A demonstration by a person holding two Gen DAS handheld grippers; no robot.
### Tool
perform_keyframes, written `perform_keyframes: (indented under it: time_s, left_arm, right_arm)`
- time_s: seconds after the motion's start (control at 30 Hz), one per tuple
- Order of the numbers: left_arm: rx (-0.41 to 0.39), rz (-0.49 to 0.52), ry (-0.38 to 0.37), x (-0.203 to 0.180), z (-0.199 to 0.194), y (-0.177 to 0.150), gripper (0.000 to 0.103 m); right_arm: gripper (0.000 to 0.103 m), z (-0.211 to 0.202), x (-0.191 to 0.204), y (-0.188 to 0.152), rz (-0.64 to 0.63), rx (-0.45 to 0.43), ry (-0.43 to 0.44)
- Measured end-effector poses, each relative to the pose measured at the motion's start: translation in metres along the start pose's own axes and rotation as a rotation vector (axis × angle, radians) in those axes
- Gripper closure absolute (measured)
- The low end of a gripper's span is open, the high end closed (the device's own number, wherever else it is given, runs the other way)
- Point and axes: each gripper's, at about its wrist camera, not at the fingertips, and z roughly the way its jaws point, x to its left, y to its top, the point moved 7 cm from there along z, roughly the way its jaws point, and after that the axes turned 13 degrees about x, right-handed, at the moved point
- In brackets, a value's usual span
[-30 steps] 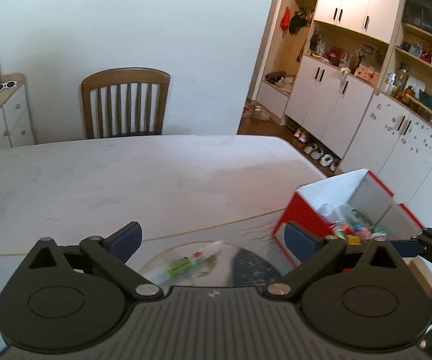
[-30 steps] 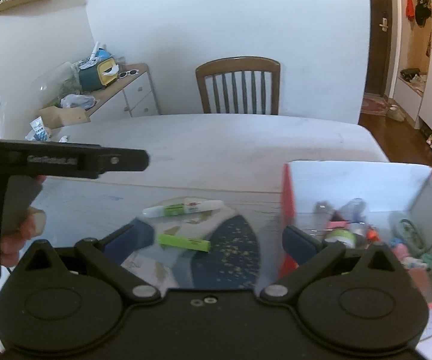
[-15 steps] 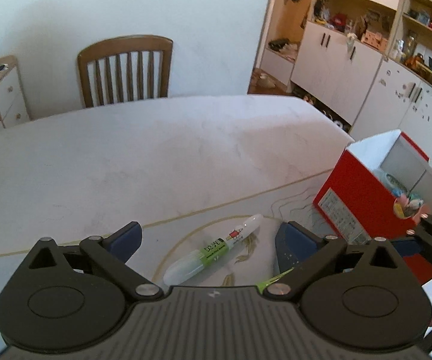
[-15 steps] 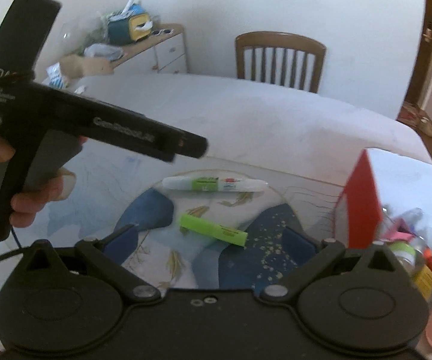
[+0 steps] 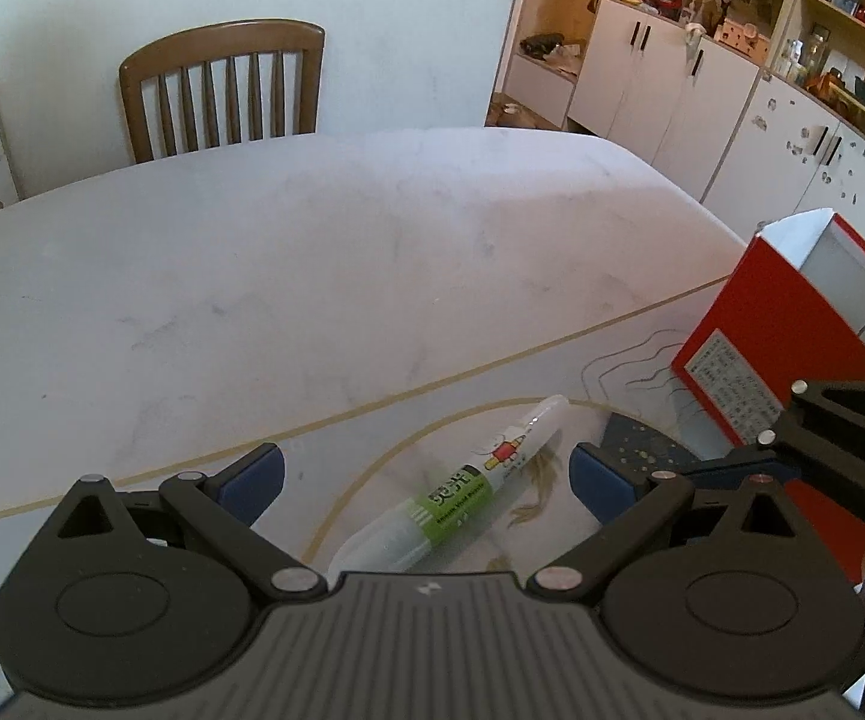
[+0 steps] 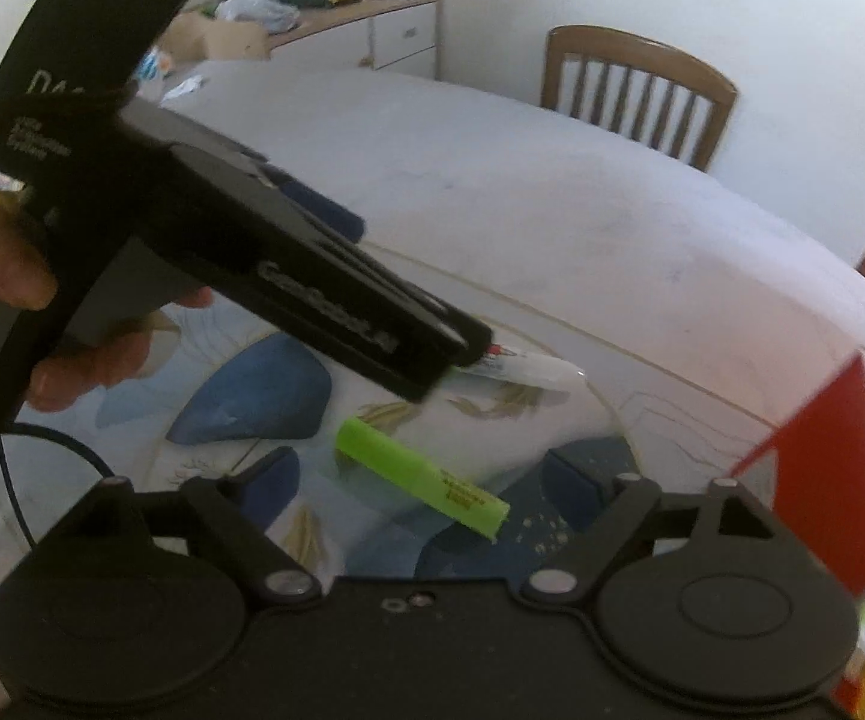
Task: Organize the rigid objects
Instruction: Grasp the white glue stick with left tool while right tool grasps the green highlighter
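A white glue pen with a green label [image 5: 462, 492] lies on the patterned mat, between the blue pads of my left gripper [image 5: 426, 477], which is open and not touching it. In the right wrist view a bright green highlighter [image 6: 420, 480] lies slantwise between the fingers of my right gripper [image 6: 423, 483]. Its jaws are closing, and the pads stand clear of the highlighter. The left gripper's black body [image 6: 288, 276], held by a hand [image 6: 6, 258], reaches down over the glue pen [image 6: 528, 369]. An open red box [image 5: 774, 348] with small items stands to the right.
The mat with blue shapes [image 6: 252, 396] covers the near part of the white table [image 5: 312, 252]. A wooden chair [image 5: 222, 90] stands at the far side. A cluttered sideboard [image 6: 372, 24] stands far left, white cupboards [image 5: 672, 78] far right. A thin cable [image 6: 42, 438] trails by the hand.
Both grippers have sunk toward the mat. The left one now straddles the glue pen. The right one has rolled, come over the highlighter, and its jaws have narrowed.
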Motion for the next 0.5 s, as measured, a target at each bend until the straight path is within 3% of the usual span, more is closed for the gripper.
perform_keyframes:
  time_s: [0.5]
  left_arm:
    - [-0.013,0.085,0.006,-0.004,0.019,-0.001,0.003]
  right_arm:
    - [0.033,0.026,0.013,0.001,-0.110,0.046,-0.006]
